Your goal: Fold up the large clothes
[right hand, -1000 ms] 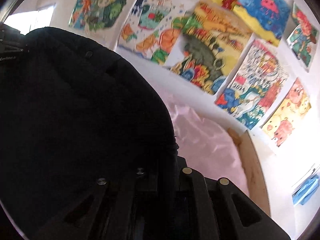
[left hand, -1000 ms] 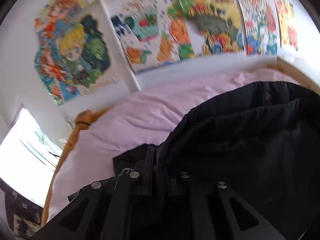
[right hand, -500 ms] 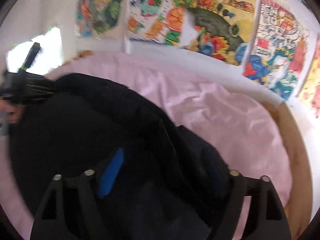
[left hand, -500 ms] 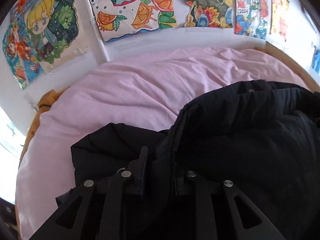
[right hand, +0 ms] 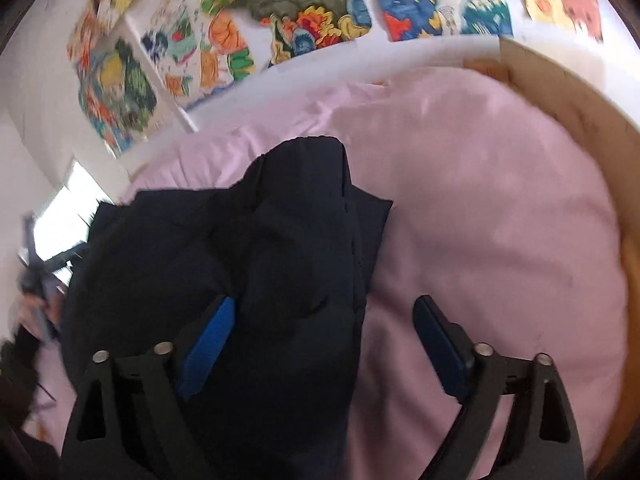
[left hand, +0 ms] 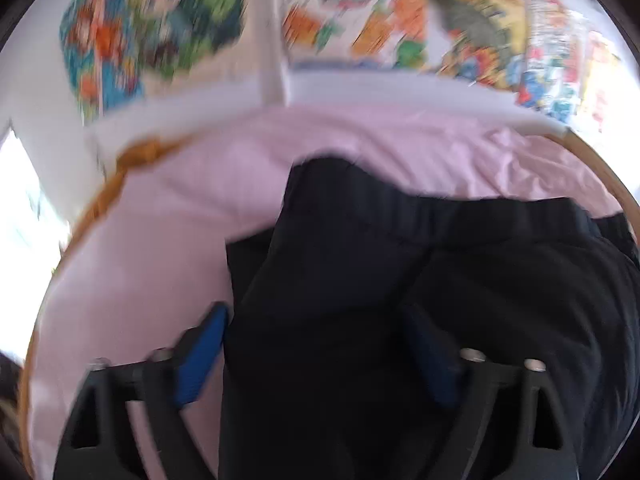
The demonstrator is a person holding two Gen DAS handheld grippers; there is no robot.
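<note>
We see white wall point(right hand: 32, 92) hung with bright children's paintings point(right hand: 304, 12). Below, pink sheet point(right hand: 500, 208) covers bed inside pale wooden frame point(right hand: 580, 112). At left we note window point(left hand: 24, 208), glaring with daylight.

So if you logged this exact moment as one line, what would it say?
task: fold large clothes | black jacket: on pink bedding | left gripper: jaws just opened, released | right gripper: open, released

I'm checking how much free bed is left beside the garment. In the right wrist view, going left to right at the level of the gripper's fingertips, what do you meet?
Bulky black padded jacket → rumpled pale pink bed cover → light wooden bed frame.
</note>
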